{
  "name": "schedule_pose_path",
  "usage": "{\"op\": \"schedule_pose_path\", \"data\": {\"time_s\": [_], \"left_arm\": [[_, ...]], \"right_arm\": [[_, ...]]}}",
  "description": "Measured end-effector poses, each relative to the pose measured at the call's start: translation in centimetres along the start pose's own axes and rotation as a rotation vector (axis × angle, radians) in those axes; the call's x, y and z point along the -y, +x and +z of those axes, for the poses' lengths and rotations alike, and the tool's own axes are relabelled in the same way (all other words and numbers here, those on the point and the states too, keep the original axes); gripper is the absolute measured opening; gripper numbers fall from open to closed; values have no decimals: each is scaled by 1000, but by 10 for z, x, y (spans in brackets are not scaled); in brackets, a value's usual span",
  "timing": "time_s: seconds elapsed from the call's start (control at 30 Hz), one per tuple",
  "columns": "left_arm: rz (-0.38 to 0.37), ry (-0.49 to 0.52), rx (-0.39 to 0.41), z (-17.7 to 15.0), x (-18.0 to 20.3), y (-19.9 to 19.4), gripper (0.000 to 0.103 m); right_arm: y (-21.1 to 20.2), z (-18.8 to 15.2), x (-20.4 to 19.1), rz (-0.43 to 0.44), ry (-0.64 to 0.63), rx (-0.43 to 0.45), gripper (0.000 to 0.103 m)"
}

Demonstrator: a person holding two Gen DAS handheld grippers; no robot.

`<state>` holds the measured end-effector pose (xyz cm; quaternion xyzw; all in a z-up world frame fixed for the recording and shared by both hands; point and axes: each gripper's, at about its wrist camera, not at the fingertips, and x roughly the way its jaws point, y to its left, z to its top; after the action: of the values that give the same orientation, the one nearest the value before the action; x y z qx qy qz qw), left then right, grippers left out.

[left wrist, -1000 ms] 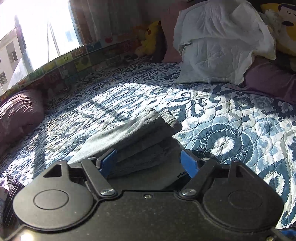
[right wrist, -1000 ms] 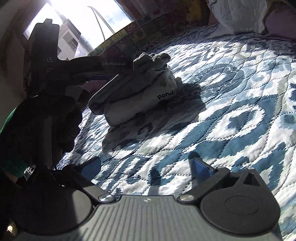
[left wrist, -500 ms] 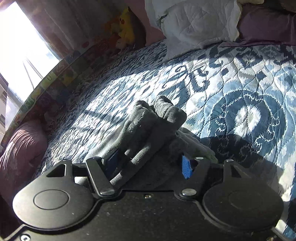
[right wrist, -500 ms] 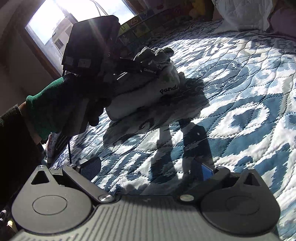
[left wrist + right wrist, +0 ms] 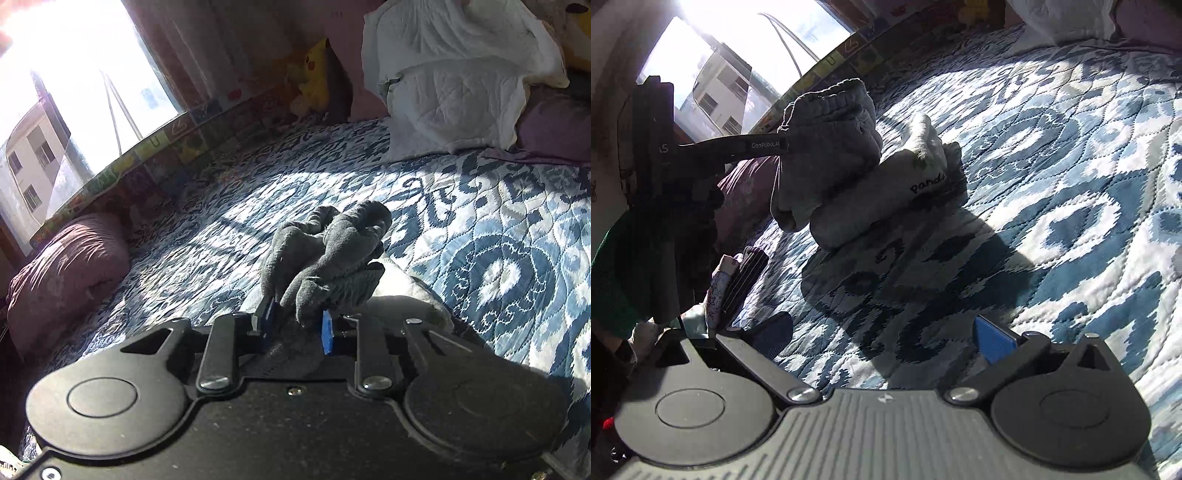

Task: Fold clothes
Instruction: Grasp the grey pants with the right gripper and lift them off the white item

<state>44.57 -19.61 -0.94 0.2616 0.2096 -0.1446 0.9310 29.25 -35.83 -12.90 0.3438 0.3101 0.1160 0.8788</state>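
A dark grey folded garment is pinched between the blue pads of my left gripper, which is shut on it and holds it lifted. In the right wrist view the same grey garment hangs from the left gripper's fingers above a white folded garment with "panda" printed on it, lying on the blue and white quilt. My right gripper stands open low over the quilt, nothing between its pads, well short of the clothes.
A white folded duvet and purple pillows lie at the head of the bed. A maroon cushion sits by the window edge. A yellow plush toy leans in the corner. A green sleeve shows at left.
The left gripper has shut on the grey garment and raised it off the white one. The right gripper has stayed open, nearly still.
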Motion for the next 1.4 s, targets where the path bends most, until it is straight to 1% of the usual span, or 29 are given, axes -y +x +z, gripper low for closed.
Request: {"op": "schedule_pose_path", "data": {"time_s": [0.07,0.17,0.23,0.37,0.47,0.53,0.6,0.67,0.73,0.87,0.97,1.03,1.1,1.13,1.17,1.2,1.23,1.27,1.3,1.33,1.4], "left_arm": [[9,-23,-7,-9,-10,-20,18],[1,-95,-9,-25,-26,-55,18],[-8,-118,-10,-35,-29,-77,17],[-3,-156,-7,-62,-20,-126,16],[7,-178,-28,-88,-7,-163,16],[10,-248,-53,-106,1,-186,15],[19,-265,-74,-119,13,-205,15],[-2,-299,-90,-131,33,-223,15],[0,-291,-101,-137,62,-235,15],[-71,-303,-132,-142,105,-240,15],[-128,-290,-150,-135,132,-228,16],[-180,-283,-163,-132,143,-219,18],[-267,-314,-154,-133,143,-219,23],[-279,-312,-133,-132,140,-225,25],[-271,-306,-115,-132,137,-230,33],[-253,-304,-93,-133,128,-236,49],[-217,-332,-88,-137,114,-239,55],[-178,-363,-85,-141,98,-242,58],[-150,-392,-92,-146,85,-241,58],[-116,-437,-107,-155,66,-238,59],[-53,-538,-136,-176,28,-230,65]], "right_arm": [[-2,1,2,9,19,2,103],[-6,3,5,22,48,5,103],[-9,4,8,31,67,7,103],[-12,4,12,37,82,12,103],[-19,4,13,37,78,22,103],[-23,4,14,33,74,24,103],[-26,3,16,24,68,26,103],[-31,4,20,13,64,32,103],[-36,4,24,2,59,37,103],[-46,5,31,-19,50,48,103],[-54,7,38,-38,42,61,103],[-64,3,43,-50,37,72,103],[-68,3,47,-54,40,78,103],[-70,2,49,-49,43,76,103],[-71,0,50,-40,47,68,103],[-72,-1,50,-30,49,56,103],[-72,-5,48,-16,49,39,103],[-73,-10,45,0,50,18,103],[-75,-14,42,17,50,-3,103],[-74,-18,40,31,53,-18,103],[-68,-24,37,58,67,-38,103]]}}
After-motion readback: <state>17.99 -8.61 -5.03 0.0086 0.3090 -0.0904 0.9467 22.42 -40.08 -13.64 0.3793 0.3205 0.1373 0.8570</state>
